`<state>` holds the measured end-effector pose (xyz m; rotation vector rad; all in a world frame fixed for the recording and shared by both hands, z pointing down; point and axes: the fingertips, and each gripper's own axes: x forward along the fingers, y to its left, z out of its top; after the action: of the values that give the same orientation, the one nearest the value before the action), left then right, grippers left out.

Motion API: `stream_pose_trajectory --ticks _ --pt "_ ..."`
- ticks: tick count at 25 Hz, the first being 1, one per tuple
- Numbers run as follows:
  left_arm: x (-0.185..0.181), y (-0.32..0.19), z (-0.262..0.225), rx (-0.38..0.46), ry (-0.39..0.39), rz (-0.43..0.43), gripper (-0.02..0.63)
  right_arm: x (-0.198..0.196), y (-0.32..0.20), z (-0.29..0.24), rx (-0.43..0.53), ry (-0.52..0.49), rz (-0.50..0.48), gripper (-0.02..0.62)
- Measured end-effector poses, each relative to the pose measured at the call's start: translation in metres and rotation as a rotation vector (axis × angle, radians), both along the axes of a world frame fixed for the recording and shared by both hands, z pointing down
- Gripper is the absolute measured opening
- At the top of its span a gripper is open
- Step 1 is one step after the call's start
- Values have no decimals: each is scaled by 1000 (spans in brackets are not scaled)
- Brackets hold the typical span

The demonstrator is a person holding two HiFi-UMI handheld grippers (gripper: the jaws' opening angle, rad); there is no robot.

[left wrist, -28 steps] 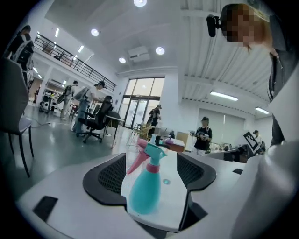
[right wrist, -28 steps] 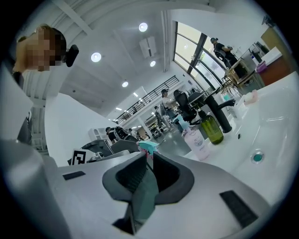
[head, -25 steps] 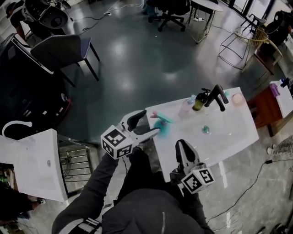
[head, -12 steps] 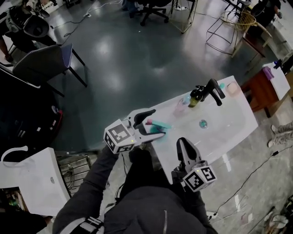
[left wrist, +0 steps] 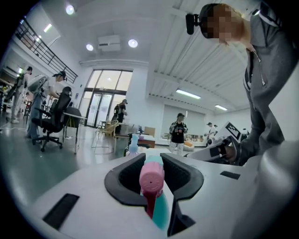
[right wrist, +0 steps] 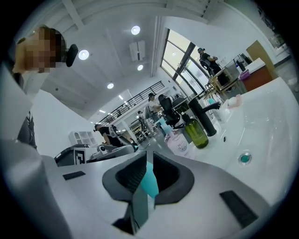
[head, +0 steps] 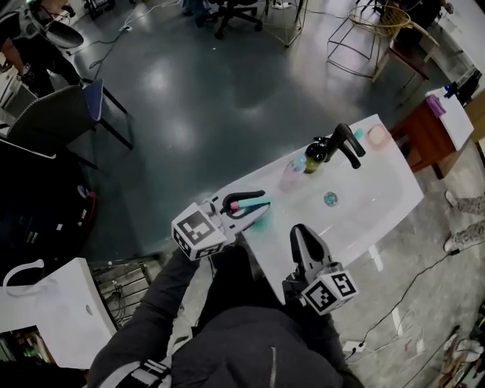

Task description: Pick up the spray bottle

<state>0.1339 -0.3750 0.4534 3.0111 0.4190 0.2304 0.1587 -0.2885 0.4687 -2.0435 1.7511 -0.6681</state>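
Cannot see most of the bottle point(head: 258, 220) from the head view, with the left gripper point(head: 262, 204) over all but its pink head and a teal edge; cannot see its base in the left gripper view either, sunk behind the jaws. Cannot tell what the teal sliver point(right wrist: 149, 179) in the narrow slit of the right gripper point(right wrist: 149, 157) belongs to, nor read the label on the pale jar point(right wrist: 176, 142). Far off, only small dim people point(left wrist: 177, 133), and a chair point(head: 236, 10) cut by the top edge.
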Motion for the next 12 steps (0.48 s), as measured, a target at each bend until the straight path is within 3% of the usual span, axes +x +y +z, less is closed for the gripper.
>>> stream_pose_trajectory --ticks 12 --pt "-2 -6 -1 -53 -9 -94 95 1 4 3 5 -13 -23 12"
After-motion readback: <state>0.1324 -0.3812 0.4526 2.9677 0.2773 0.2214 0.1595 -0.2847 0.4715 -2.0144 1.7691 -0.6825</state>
